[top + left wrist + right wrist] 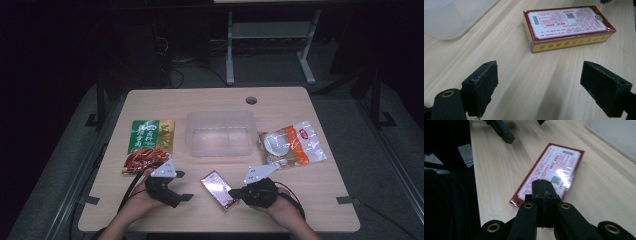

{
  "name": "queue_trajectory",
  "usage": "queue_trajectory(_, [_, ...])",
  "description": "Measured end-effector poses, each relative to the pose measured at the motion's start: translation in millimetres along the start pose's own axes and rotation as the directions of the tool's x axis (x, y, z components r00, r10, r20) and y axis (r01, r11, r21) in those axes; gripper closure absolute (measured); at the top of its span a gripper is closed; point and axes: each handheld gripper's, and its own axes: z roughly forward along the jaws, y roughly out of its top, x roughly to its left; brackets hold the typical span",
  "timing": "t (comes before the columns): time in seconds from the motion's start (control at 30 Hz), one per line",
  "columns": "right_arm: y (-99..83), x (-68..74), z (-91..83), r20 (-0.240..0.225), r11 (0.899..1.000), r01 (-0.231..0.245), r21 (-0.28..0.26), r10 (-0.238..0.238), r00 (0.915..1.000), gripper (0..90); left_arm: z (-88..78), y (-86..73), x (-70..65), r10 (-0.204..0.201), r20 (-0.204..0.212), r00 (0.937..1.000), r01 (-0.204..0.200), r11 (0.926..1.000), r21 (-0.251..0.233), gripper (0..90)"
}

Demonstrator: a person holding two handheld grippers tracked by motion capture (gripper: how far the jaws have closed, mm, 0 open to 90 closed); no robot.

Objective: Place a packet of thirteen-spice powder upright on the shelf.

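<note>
A flat red box (218, 189) with a white printed label lies near the table's front edge, between my two grippers. In the left gripper view the box (569, 25) shows a yellow side and rests ahead of my left gripper (539, 85), whose jaws stand wide apart over bare wood. From above, the left gripper (183, 185) is just left of the box. My right gripper (232, 192) is at the box's right near corner. Its jaws (542, 185) are pressed together with nothing between them, above the near end of the box (554, 170).
A clear plastic container (220, 114) stands mid-table behind the box. A green and red snack packet (149, 145) lies to its left, and a clear packet with an orange label (292, 145) to its right. A cable hole (251, 100) sits near the far edge.
</note>
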Motion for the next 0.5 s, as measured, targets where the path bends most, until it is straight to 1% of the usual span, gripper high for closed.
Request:
queue_trajectory(0.17, [3.9,12.1,9.0,-0.015,1.0,0.019,0.003,-0.019,0.9997,89.8,-0.3,1.0,-1.6,0.009,0.003,1.0,-0.009,0.9999,-0.006,14.1])
queue_trajectory(0.23, [4.4,13.4,10.8,-0.017,1.0,0.026,0.005,-0.026,0.9995,89.8,-0.1,1.1,-1.8,0.011,0.003,0.9999,-0.011,0.9999,-0.006,14.2])
queue_trajectory(0.27, [6.2,19.4,17.2,-0.027,0.999,0.034,0.018,-0.034,0.9991,89.8,0.2,1.4,-1.7,0.011,0.004,0.9999,-0.011,0.9999,-0.008,14.2])
queue_trajectory(0.4, [8.9,26.2,28.3,-0.047,0.998,0.053,0.038,-0.051,0.9976,89.8,0.1,2.0,-0.6,0.019,0.004,0.9998,-0.019,0.9998,-0.011,14.2])
queue_trajectory(0.5, [9.7,30.1,36.2,-0.058,0.995,0.07,0.064,-0.066,0.9961,89.8,0.5,1.8,-0.3,0.02,0.002,0.9998,-0.02,0.9998,-0.008,14.1])
